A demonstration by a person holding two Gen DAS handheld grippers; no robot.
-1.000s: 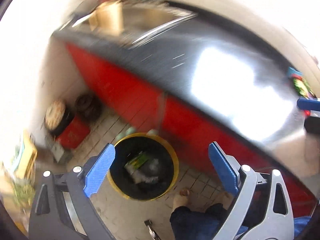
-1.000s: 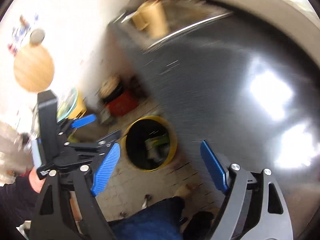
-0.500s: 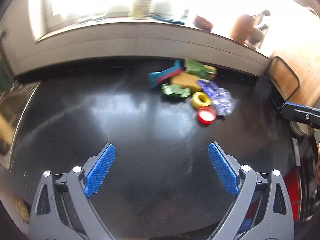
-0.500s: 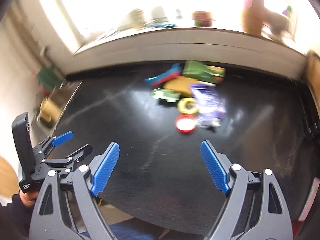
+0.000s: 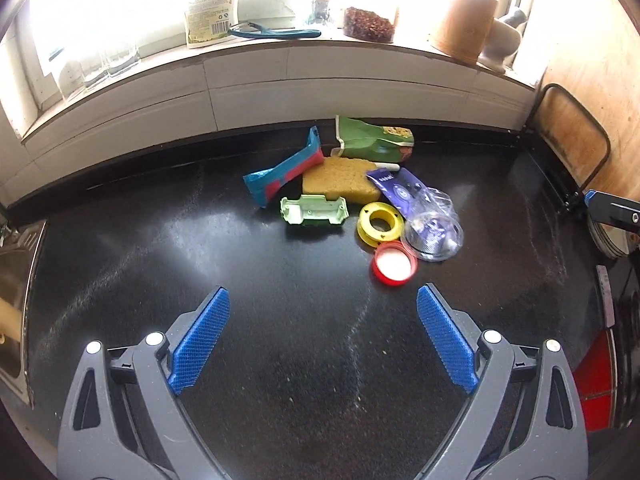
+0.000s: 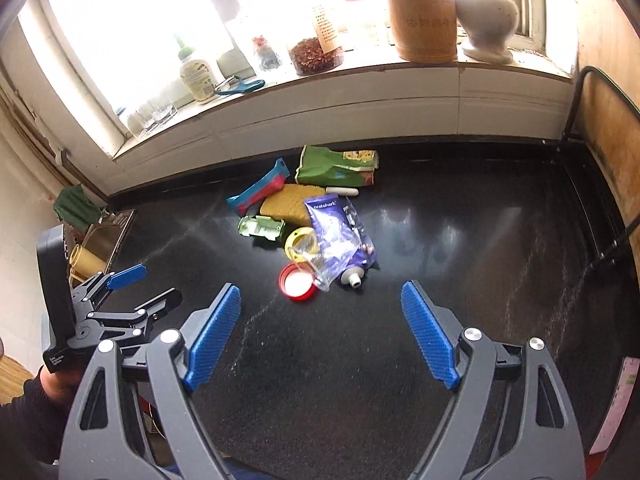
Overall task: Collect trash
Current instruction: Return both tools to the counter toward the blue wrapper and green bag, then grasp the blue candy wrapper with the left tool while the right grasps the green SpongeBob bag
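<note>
A pile of trash lies on the black counter (image 5: 160, 264) near the back wall: a red lid (image 5: 394, 264), a yellow ring (image 5: 380, 224), a purple pouch (image 5: 404, 190) under clear plastic (image 5: 434, 232), a green carton piece (image 5: 314, 210), a yellow sponge (image 5: 340, 181), a blue-red wrapper (image 5: 284, 172) and a green bag (image 5: 374, 140). The same pile shows in the right wrist view, with the red lid (image 6: 297, 282) and purple pouch (image 6: 336, 236) nearest. My left gripper (image 5: 323, 320) is open and empty, short of the pile. My right gripper (image 6: 321, 312) is open and empty, just short of the lid.
A windowsill (image 5: 280, 46) holds a bottle, jars, a wooden pot (image 5: 464, 24) and a mortar (image 6: 486, 24). A sink (image 5: 12, 280) lies at the counter's left end. A metal-framed board (image 5: 568, 148) stands at the right wall. The left gripper shows at left in the right wrist view (image 6: 116, 304).
Both grippers swung up from the yellow-rimmed bin on the floor to face the counter and the trash pile. Both stayed open and empty.
</note>
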